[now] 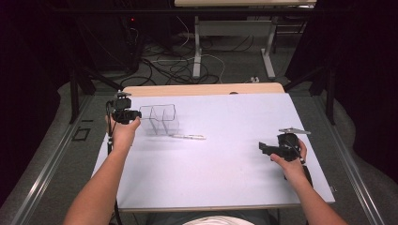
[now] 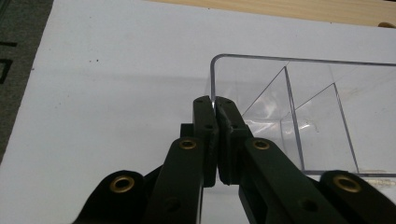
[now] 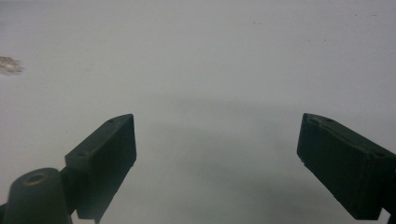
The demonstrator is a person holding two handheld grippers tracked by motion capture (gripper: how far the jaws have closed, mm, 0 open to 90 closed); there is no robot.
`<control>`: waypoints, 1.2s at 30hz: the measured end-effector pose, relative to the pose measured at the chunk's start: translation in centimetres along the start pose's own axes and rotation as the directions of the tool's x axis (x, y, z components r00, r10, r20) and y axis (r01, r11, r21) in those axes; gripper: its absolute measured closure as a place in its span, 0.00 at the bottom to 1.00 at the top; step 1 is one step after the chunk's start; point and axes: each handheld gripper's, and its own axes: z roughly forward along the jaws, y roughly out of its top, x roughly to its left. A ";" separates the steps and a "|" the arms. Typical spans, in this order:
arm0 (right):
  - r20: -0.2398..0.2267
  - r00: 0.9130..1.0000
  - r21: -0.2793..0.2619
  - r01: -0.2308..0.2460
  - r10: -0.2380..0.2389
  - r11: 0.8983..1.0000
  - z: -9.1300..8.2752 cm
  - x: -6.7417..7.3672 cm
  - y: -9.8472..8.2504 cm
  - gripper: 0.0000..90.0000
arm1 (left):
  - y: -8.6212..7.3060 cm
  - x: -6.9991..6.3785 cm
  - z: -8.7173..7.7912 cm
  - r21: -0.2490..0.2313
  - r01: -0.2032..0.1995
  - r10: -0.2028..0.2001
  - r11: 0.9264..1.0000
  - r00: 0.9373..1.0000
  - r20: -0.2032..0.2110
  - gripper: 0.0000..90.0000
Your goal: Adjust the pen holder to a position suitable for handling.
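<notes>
Left gripper (image 2: 215,122) pinches the near wall of the clear divided bin (image 2: 299,107) at the table's far left, right gripper (image 3: 217,158) idle and agape, pen (image 1: 188,137) seemingly not yet binned.

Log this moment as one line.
left tongs: shut on bin wall | right tongs: open, nothing between | pen: on table by bin

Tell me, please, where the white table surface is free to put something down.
Free: the wide middle between the pen and the right gripper, and the near strip between both forearms. Crowded: the far left, where the left gripper is shut on the clear organizer wall, pen lying just beside.
</notes>
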 end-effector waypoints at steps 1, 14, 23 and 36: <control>-0.001 1.000 -0.001 -0.004 0.004 1.000 0.0 0.0 0.0 0.12 | 0.0 -0.1 0.1 0.002 -0.002 0.002 1.000 1.000 0.003 0.99; 0.005 1.000 -0.001 -0.012 0.012 1.000 0.0 -0.1 0.0 0.12 | 1.2 -5.0 1.9 0.005 -0.022 0.022 1.000 0.999 0.028 0.99; 0.008 1.000 -0.003 -0.003 0.003 1.000 -0.1 -0.2 0.0 0.12 | 1.5 -8.9 4.0 0.006 -0.017 0.017 1.000 0.999 0.038 0.99; 0.010 1.000 -0.001 -0.009 0.009 1.000 -0.1 -0.3 -0.1 0.13 | 1.3 -13.3 5.9 0.016 -0.029 0.028 0.999 0.999 0.040 0.98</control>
